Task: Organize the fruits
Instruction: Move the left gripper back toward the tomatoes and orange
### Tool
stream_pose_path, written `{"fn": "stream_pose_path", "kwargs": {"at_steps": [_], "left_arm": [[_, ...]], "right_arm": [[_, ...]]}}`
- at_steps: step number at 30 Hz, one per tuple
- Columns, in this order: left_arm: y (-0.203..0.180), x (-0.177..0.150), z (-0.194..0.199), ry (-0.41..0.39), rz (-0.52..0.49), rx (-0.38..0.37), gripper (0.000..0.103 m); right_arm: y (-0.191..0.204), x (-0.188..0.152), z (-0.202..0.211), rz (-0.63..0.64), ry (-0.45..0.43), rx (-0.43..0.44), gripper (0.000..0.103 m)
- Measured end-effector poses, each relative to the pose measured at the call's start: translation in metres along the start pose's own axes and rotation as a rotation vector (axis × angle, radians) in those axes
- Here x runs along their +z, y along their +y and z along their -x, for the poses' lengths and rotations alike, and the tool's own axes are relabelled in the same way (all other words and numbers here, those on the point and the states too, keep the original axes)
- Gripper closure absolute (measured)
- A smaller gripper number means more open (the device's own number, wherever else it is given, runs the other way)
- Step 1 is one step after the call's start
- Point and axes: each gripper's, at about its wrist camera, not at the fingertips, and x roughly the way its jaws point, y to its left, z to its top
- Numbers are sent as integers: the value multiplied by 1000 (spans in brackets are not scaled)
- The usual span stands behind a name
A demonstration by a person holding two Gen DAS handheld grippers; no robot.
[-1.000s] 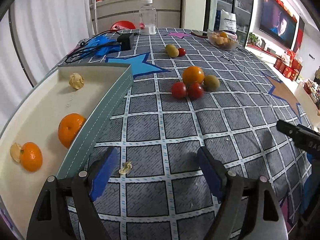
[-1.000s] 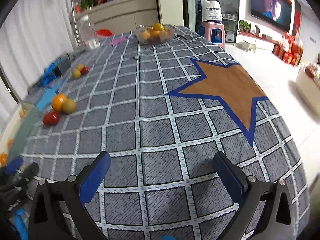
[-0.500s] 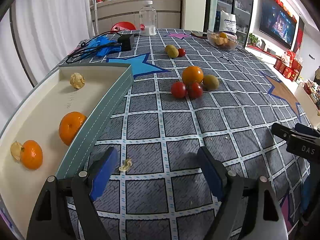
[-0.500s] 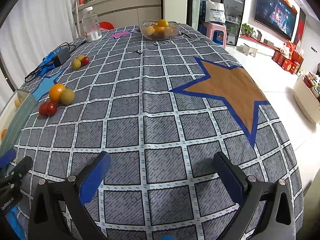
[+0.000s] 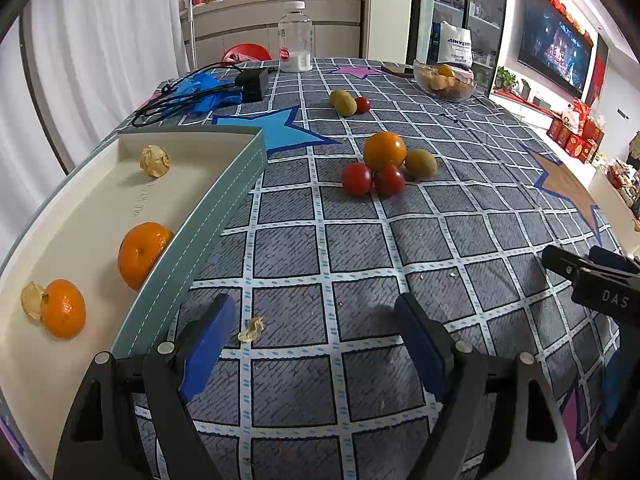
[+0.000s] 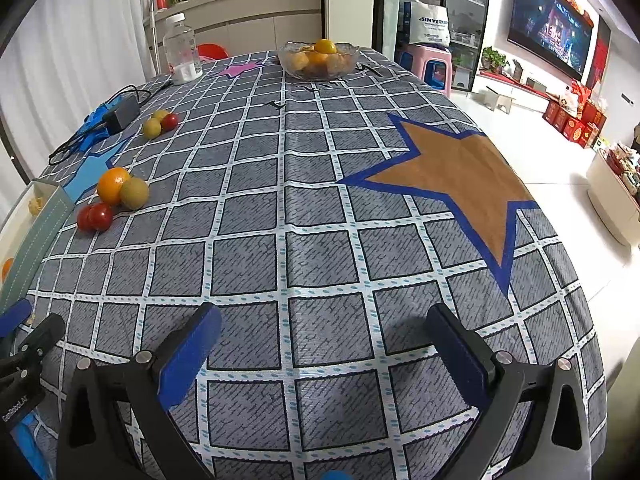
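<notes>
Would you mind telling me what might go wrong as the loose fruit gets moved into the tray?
The orange, two tomatoes and kiwi touch in a cluster, so gripping one may send the others rolling. The tomatoes could bruise in the jaws. The tray has a raised wall, which carried fruit may clip.

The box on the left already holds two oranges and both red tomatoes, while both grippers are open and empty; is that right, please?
Not quite: the two tomatoes lie on the tablecloth, outside the box, as the left wrist view shows. The two oranges are inside, and the left gripper and right gripper are open and empty.
</notes>
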Motion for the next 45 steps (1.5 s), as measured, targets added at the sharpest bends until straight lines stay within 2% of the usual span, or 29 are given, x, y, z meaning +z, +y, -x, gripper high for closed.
{"fn": "stream_pose_path", "kwargs": {"at_steps": [31,39,42,45], "left_arm": [[-2,0,-1,4,-3,-6,18],[-3,2,-1,26,-21,-18,14],[-5,6,1,58,-54,-25,13],[-8,18,12,45,-69,-50,13]], "right_arm": [[0,0,0,2,0,0,0],[-1,0,0,2,0,0,0],[0,0,0,3,0,0,0],[0,0,0,2,0,0,0]]}}
